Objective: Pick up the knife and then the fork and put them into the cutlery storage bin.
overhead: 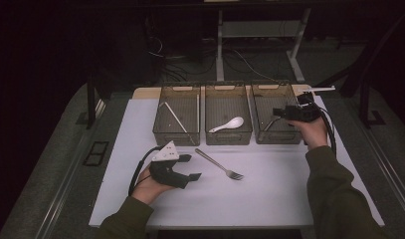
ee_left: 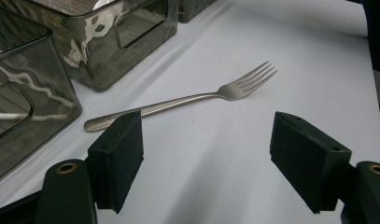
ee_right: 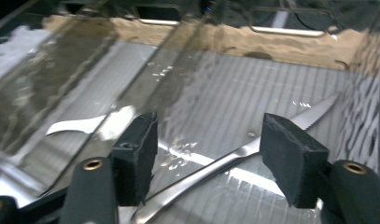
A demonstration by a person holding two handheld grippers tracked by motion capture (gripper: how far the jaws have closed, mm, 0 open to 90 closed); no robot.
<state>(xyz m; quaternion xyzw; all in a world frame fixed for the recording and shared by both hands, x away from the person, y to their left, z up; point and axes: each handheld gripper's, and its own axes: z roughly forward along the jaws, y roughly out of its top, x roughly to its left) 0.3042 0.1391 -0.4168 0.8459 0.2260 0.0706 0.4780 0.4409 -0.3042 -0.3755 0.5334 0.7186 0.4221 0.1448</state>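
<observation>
**Knife in the right bin, fork on the mat**

Dark room beyond, desk legs and cables on the floor behind; white mat (overhead: pixel 269 199) over the table. Three smoky clear bins in a row along the far half of the mat: left bin (overhead: pixel 176 133) with a thin pale stick (overhead: pixel 176 117) slanted inside, middle bin (overhead: pixel 228 135) with a white spoon (overhead: pixel 229 124), right bin (overhead: pixel 277 137) with a metal knife (ee_right: pixel 234 156).

Right gripper (overhead: pixel 281 114) held at the right bin's right wall, pointed in over it. Jaws apart, with no earlier picture to compare; knife lying on the ribbed bin floor between and below the pads, serrated tip toward the far right corner, handle toward the camera. Pads not pressing on the knife.

Left gripper (overhead: pixel 189 167) low over the near left of the mat, hand resting there, jaws wide apart and clamped on nothing. Fork (ee_left: pixel 192 98) flat on the mat just beyond the pads, handle end close to the left pad, tines pointing away to the right; in front of the middle bin, not touching it.
</observation>
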